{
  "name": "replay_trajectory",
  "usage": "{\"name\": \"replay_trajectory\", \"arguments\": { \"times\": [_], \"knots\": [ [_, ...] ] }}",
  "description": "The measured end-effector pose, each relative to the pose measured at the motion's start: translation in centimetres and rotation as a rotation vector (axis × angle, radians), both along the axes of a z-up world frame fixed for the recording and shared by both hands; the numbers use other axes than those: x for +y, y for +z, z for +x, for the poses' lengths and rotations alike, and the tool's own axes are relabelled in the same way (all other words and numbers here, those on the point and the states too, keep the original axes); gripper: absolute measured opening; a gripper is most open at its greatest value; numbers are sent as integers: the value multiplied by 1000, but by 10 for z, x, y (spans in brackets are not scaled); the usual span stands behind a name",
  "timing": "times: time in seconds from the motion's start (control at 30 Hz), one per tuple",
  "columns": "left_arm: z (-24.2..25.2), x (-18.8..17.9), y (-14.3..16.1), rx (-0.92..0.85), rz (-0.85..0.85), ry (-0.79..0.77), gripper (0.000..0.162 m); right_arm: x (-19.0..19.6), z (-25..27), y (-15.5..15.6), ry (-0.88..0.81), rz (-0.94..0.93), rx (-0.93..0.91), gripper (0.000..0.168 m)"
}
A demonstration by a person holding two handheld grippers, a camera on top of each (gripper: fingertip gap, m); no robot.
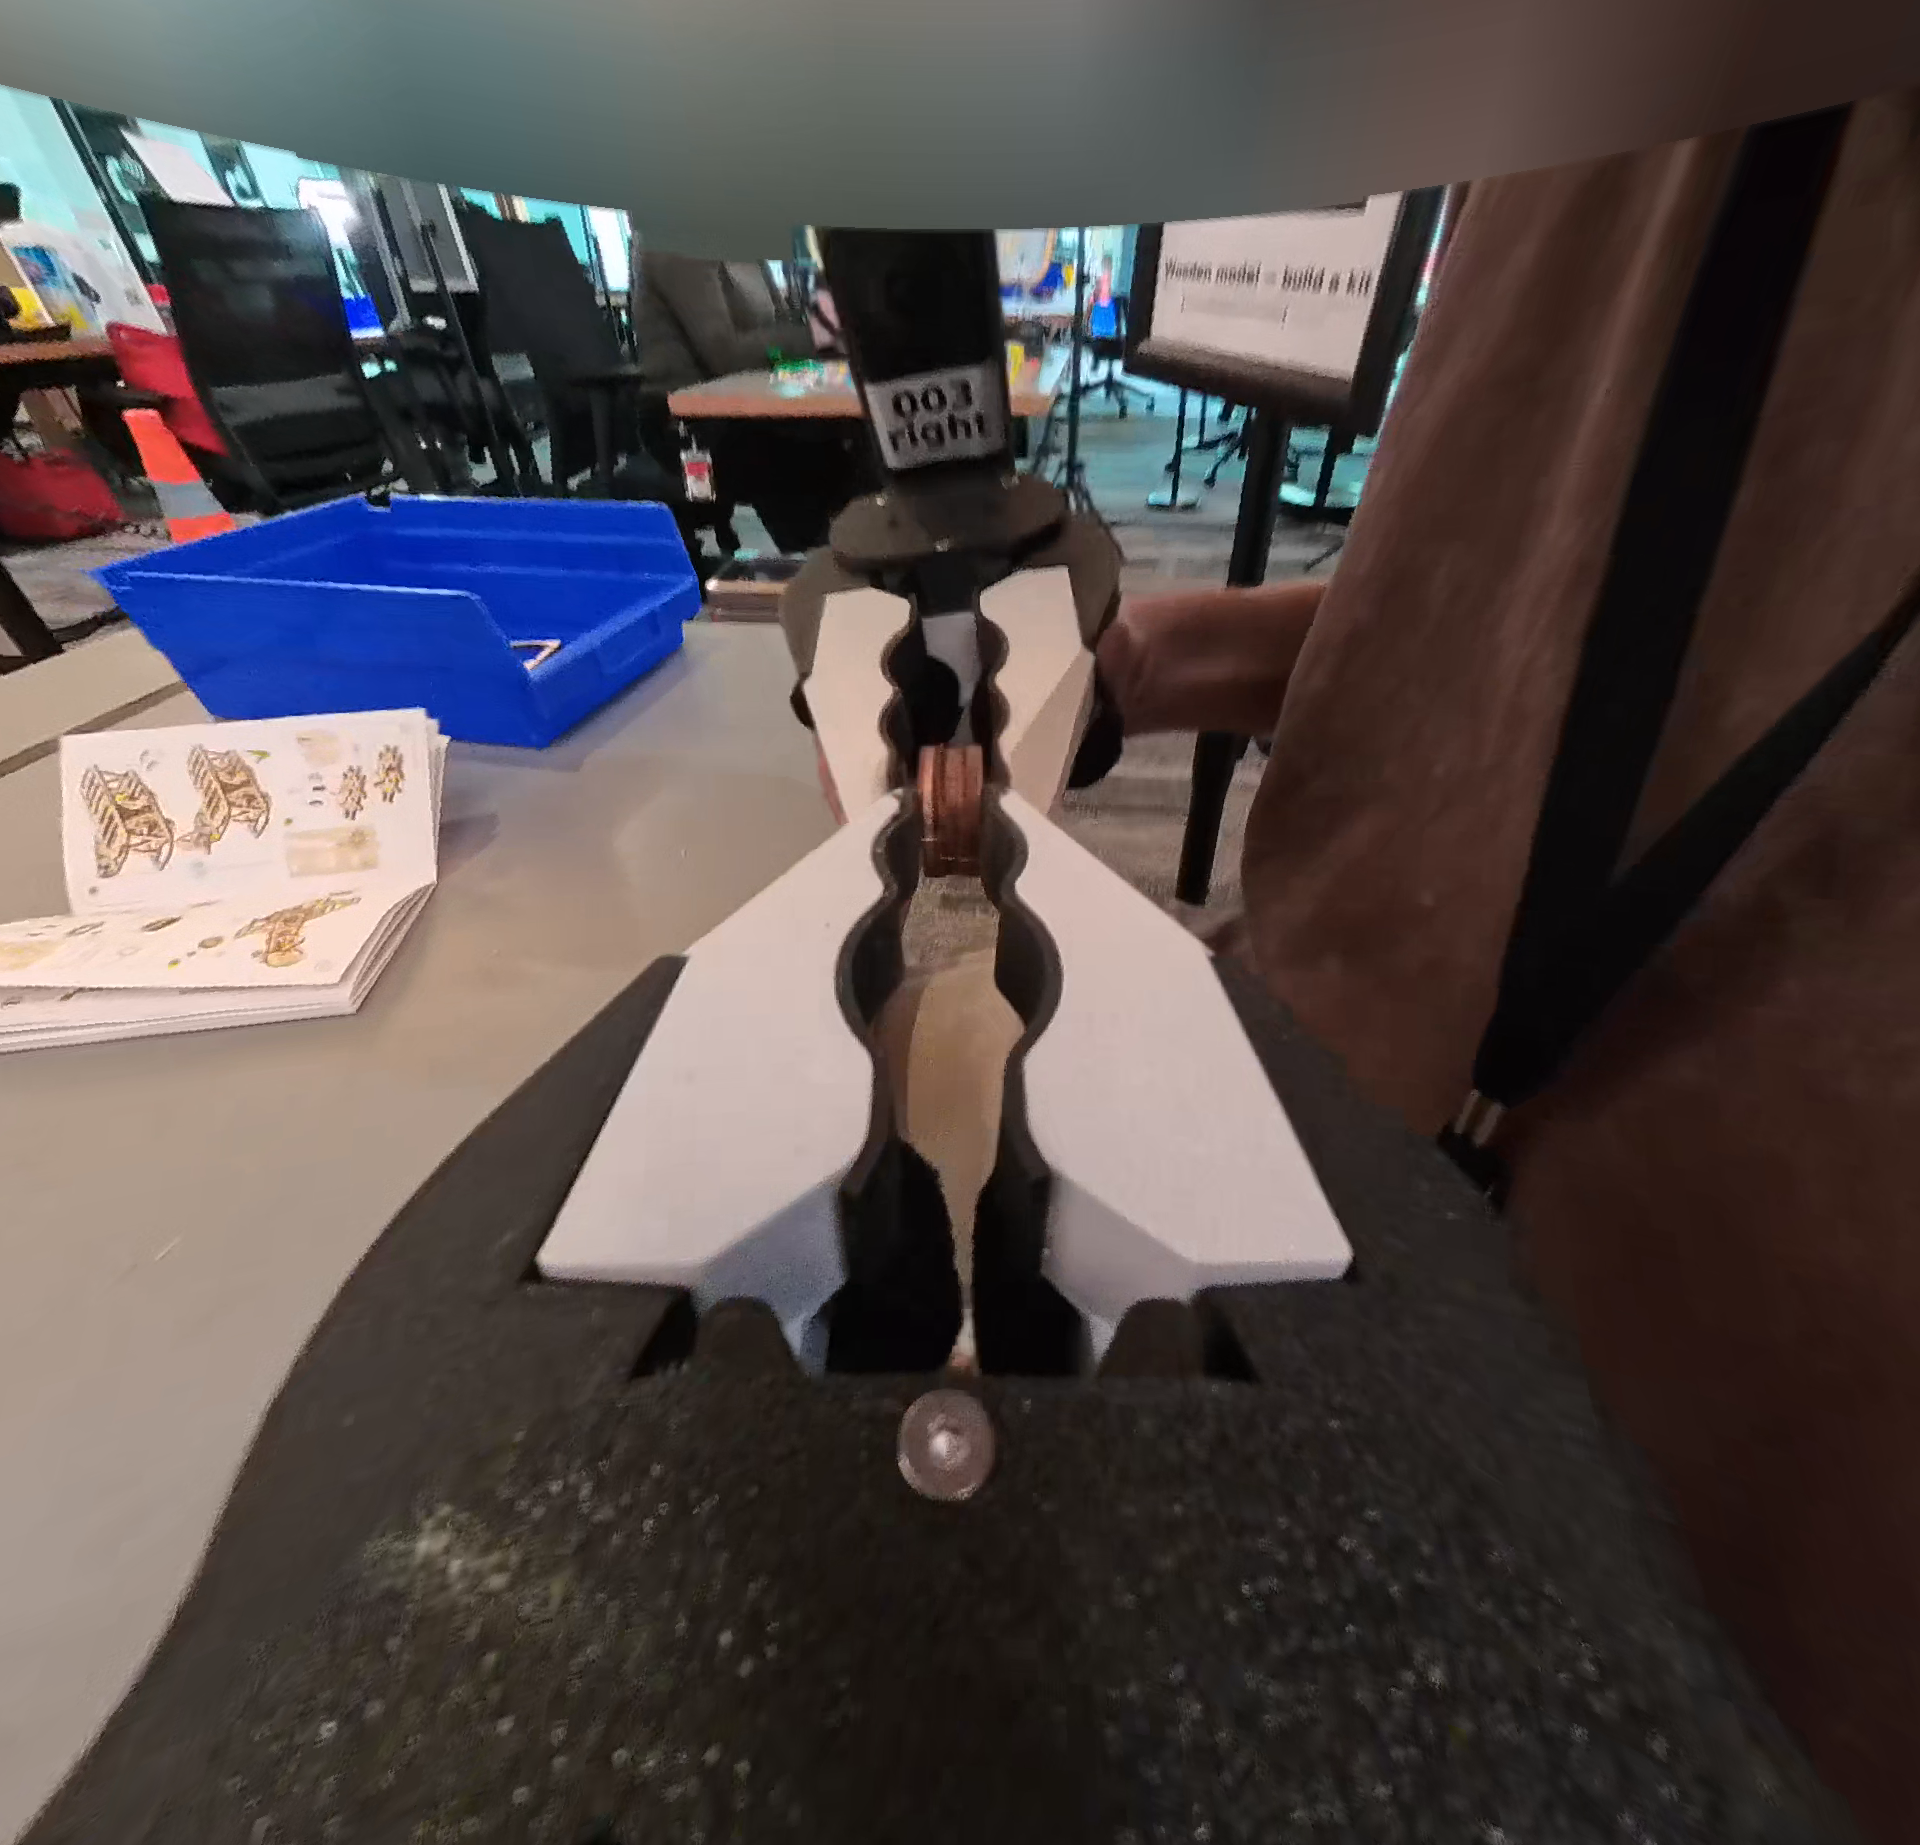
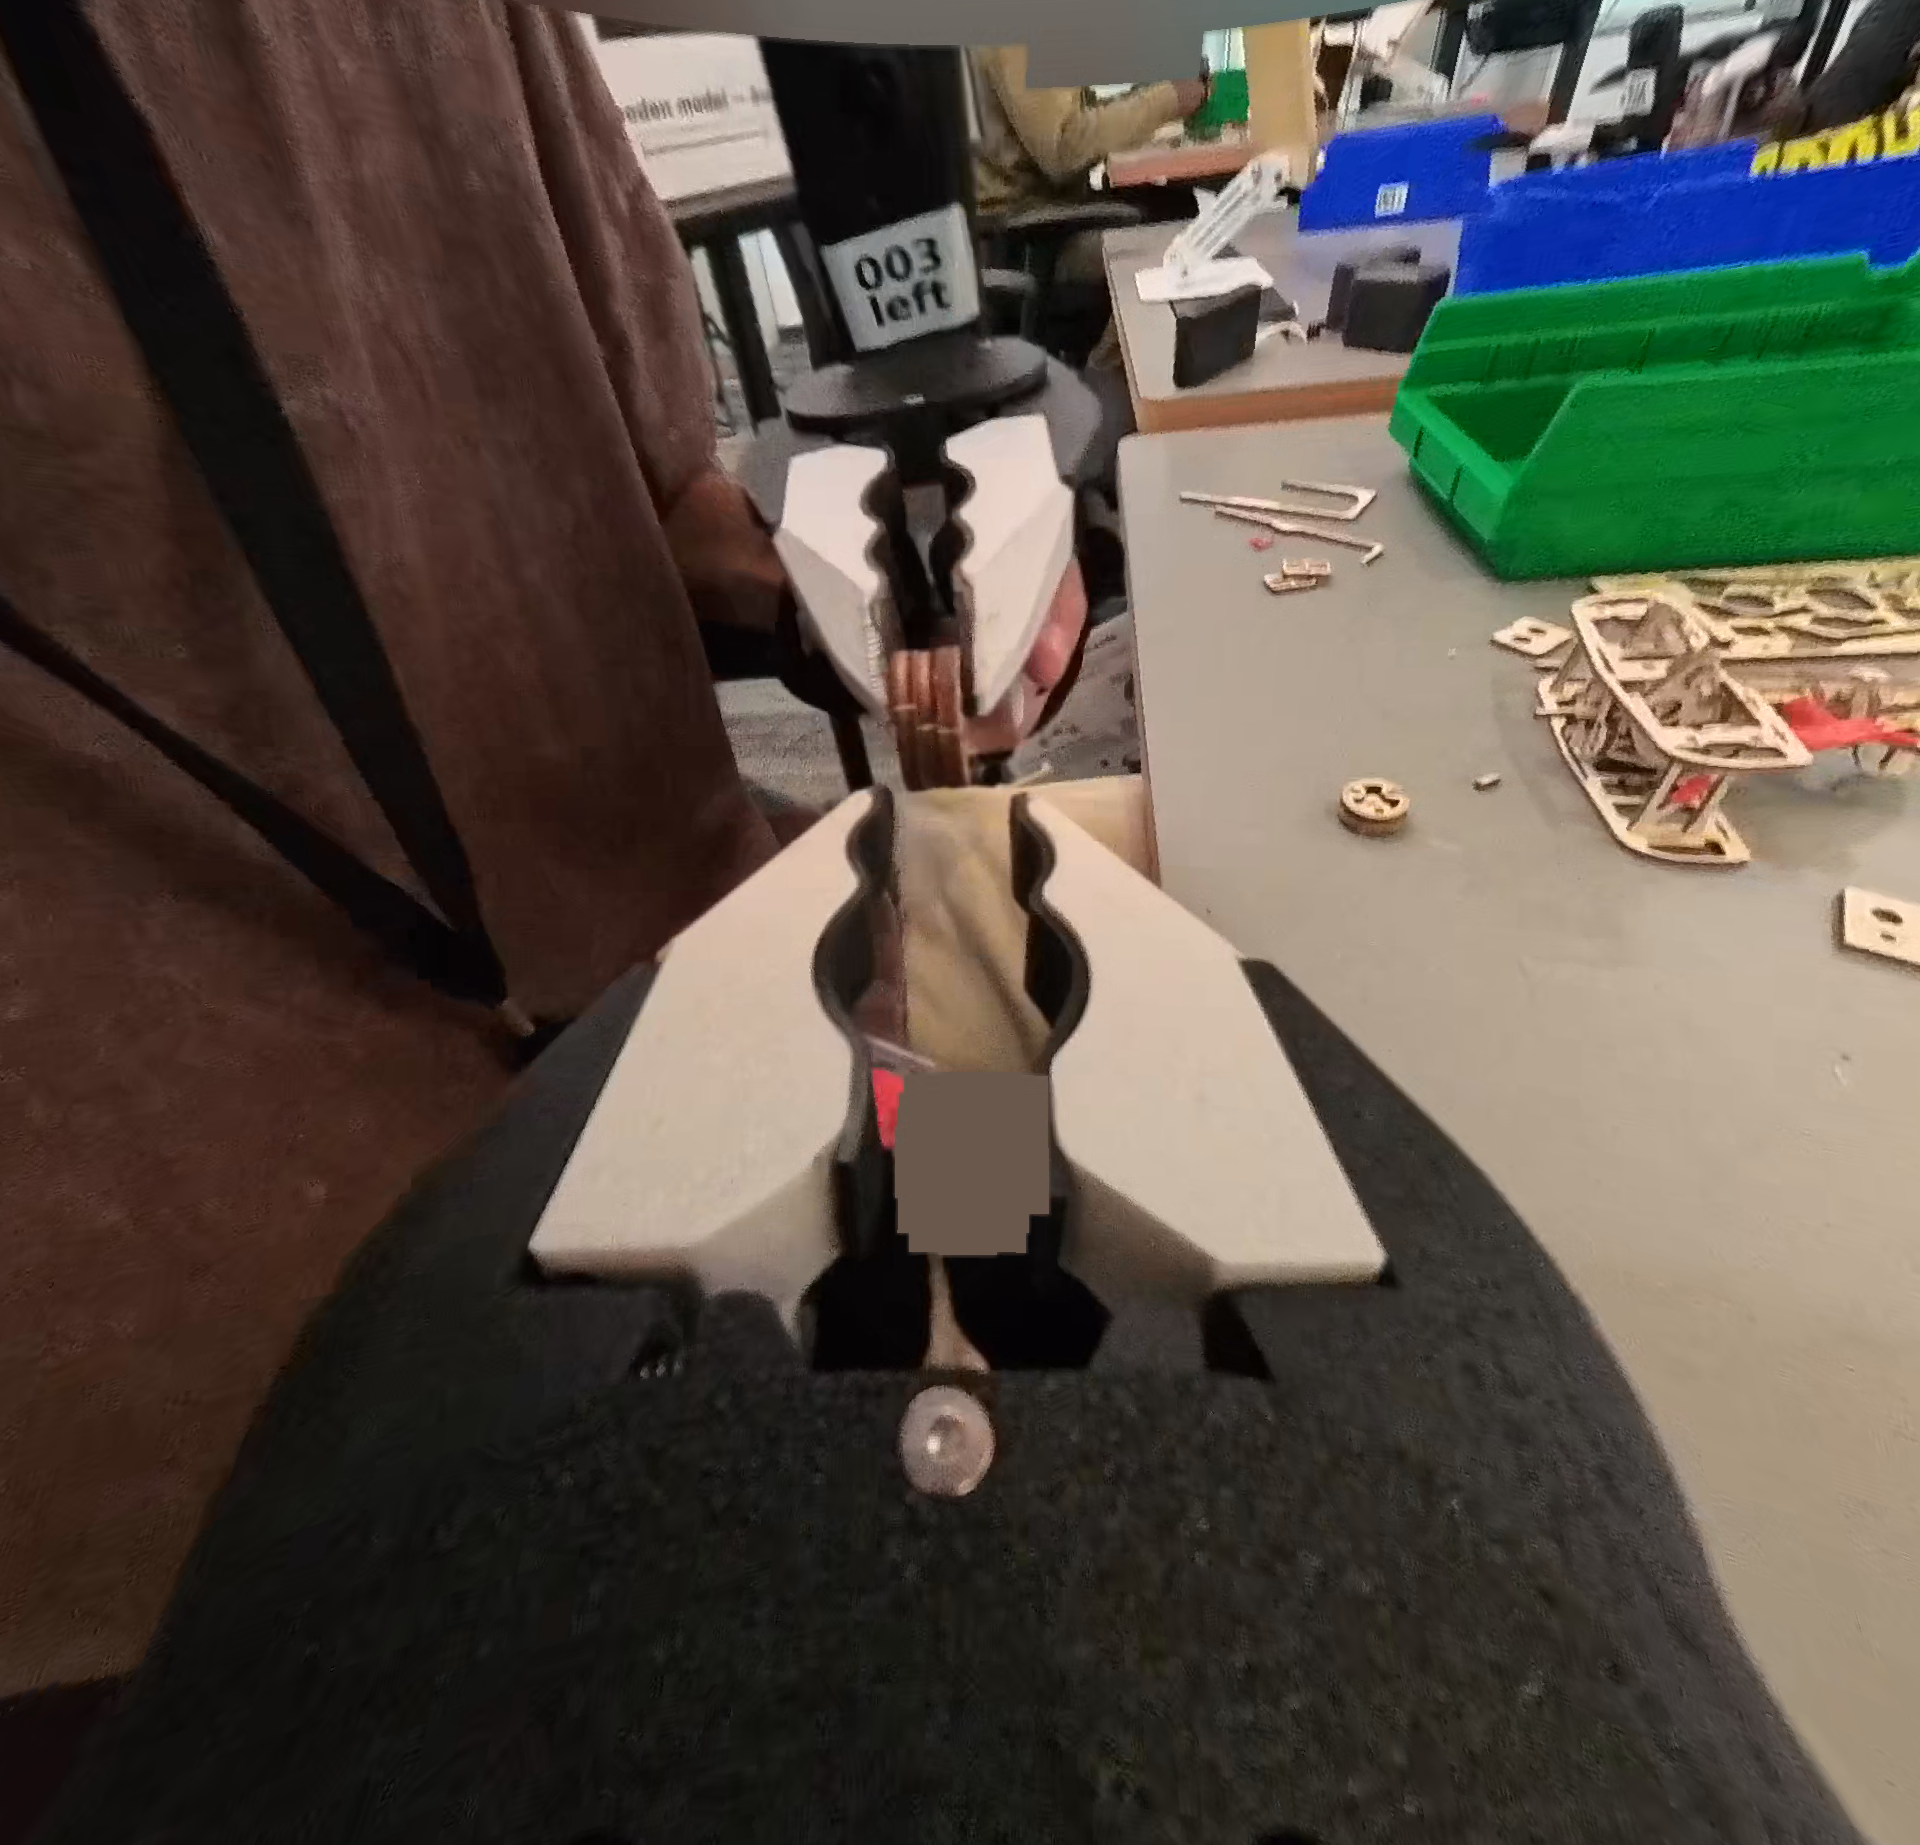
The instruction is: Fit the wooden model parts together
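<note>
My left gripper (image 1: 954, 808) is shut on a small stack of brown wooden discs (image 1: 951, 824), held edge-on at its fingertips, off the table's edge. The same discs show in the right wrist view (image 2: 928, 715), pinched in the left gripper (image 2: 925, 689). My right gripper (image 2: 953, 808) points straight at the left one, tip to tip. Its jaws stand a narrow gap apart, and the discs end just beyond its tips. The right gripper also shows in the left wrist view (image 1: 943, 756), right behind the discs.
On the grey table (image 2: 1455, 1120) are a part-built wooden model (image 2: 1683, 746), a loose wooden wheel (image 2: 1371, 808), flat parts (image 2: 1288, 517) and a green bin (image 2: 1662, 424). A blue bin (image 1: 395, 611) and an open booklet (image 1: 229, 860) lie on the left. A person in brown (image 1: 1610, 756) stands close. The tips of both grippers are at nearly the same place.
</note>
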State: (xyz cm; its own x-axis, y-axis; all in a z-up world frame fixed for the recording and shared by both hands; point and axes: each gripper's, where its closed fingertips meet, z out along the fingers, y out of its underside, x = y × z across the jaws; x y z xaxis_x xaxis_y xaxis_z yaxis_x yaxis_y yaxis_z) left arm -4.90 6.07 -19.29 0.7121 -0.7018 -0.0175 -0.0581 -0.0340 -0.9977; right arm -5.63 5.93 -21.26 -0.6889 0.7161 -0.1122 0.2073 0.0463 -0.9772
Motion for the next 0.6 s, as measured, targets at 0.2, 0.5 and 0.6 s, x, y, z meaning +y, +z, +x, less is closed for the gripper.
{"name": "replay_trajectory", "arguments": {
  "times": [0.2,0.5,0.6],
  "knots": [
    [4,0,-1,-21,-8,-20,8,-2,-1,10,-23,21,95,19],
    [3,3,-6,3,-21,-2,8,-2,-2,2,-24,67,73,13],
    [3,3,-6,-7,-26,-4,8,-3,-2,1,-3,51,34,12]
  ]
}}
